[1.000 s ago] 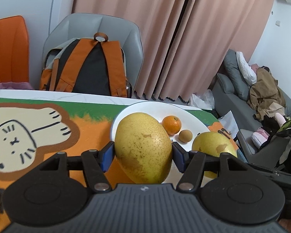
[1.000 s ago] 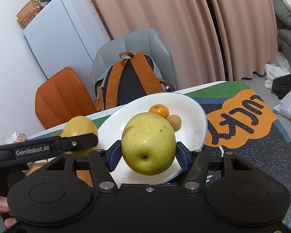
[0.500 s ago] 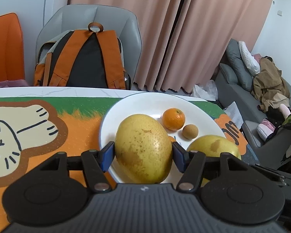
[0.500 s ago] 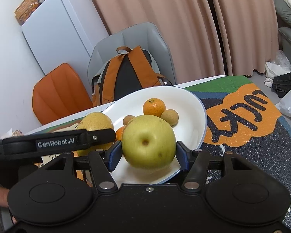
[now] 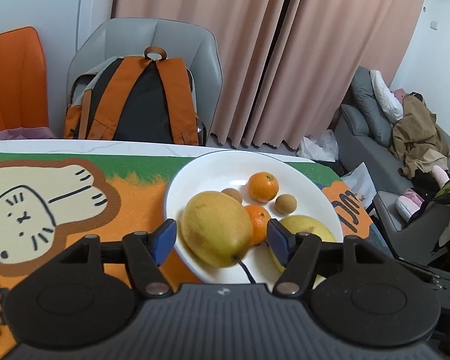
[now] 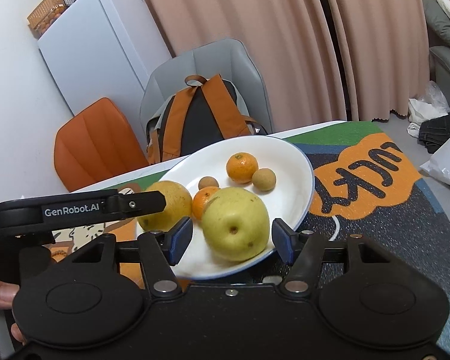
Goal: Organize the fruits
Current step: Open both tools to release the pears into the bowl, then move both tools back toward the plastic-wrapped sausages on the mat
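On the left, the left gripper (image 5: 222, 241) has just been opening: its blue-padded fingers (image 5: 164, 241) stand clear on both sides of the large yellow-brown pear (image 5: 217, 228), which lies on the near-left part of the round white ceramic plate (image 5: 195, 177), leaning on a small orange mandarin (image 5: 257, 219). To the right, the right gripper (image 6: 231, 241) has spread too, its fingers off the round yellow-green pear (image 6: 235, 223) resting near the plate's front rim. Both releases look done — draw each gripper straight back without nudging the fruit, since the round pear sits close to the edge above the patterned tabletop (image 6: 405, 228).
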The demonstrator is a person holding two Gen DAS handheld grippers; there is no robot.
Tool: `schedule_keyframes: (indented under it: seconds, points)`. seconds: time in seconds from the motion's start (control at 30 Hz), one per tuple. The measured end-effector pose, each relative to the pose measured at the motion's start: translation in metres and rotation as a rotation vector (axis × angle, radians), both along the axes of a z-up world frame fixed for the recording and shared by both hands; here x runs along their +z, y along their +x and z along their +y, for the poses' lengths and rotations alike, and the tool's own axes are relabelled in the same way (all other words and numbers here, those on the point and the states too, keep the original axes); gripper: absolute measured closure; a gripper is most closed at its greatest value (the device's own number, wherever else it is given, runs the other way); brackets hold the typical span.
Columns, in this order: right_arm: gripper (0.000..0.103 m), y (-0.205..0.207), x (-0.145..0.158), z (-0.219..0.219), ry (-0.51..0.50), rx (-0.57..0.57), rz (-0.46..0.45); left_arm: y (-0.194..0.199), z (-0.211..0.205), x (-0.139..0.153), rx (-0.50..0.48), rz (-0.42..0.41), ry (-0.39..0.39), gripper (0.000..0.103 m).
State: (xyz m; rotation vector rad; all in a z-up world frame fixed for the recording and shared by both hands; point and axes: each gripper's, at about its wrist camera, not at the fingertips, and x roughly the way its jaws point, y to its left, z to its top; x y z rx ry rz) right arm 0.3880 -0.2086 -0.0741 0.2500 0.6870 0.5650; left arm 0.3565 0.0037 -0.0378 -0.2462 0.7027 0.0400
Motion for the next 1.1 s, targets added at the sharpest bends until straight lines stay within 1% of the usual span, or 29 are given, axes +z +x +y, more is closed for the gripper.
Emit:
schedule_keyframes:
  seconds: [0.07,0.17,0.23,0.3,0.43,0.5,0.63,0.93,1.1]
  points:
    - [0.044,-0.005,0.003,-0.002,0.008,0.0,0.0,-0.008,0.0,0.003,0.006,-0.005,-0.003,0.035]
    - [0.041,-0.014,0.006,-0.005,0.014,0.001,0.001,-0.021,0.001,0.008,0.014,-0.014,0.001,0.027]
    - [0.033,-0.022,0.009,-0.007,0.018,0.005,-0.006,-0.029,0.002,0.012,0.022,-0.023,0.007,0.024]
    - [0.022,-0.029,0.013,-0.01,0.022,-0.003,-0.024,-0.04,0.004,0.015,0.034,-0.034,0.003,0.02]
    - [0.016,-0.045,0.017,-0.015,0.029,-0.008,-0.037,-0.059,0.007,0.019,0.062,-0.05,0.001,0.015]
    - [0.008,-0.052,0.017,-0.018,0.03,-0.017,-0.041,-0.069,0.006,0.02,0.072,-0.055,0.005,0.014]
    - [0.0,-0.067,0.018,-0.025,0.033,-0.029,-0.049,-0.087,0.009,0.02,0.082,-0.057,-0.03,0.012]
    - [0.0,-0.097,0.021,-0.038,0.032,-0.043,-0.05,-0.127,0.012,0.017,0.079,-0.068,-0.083,0.009]
    - [0.0,-0.113,0.026,-0.042,0.032,-0.029,-0.065,-0.148,0.009,0.022,0.068,-0.081,-0.076,0.007]
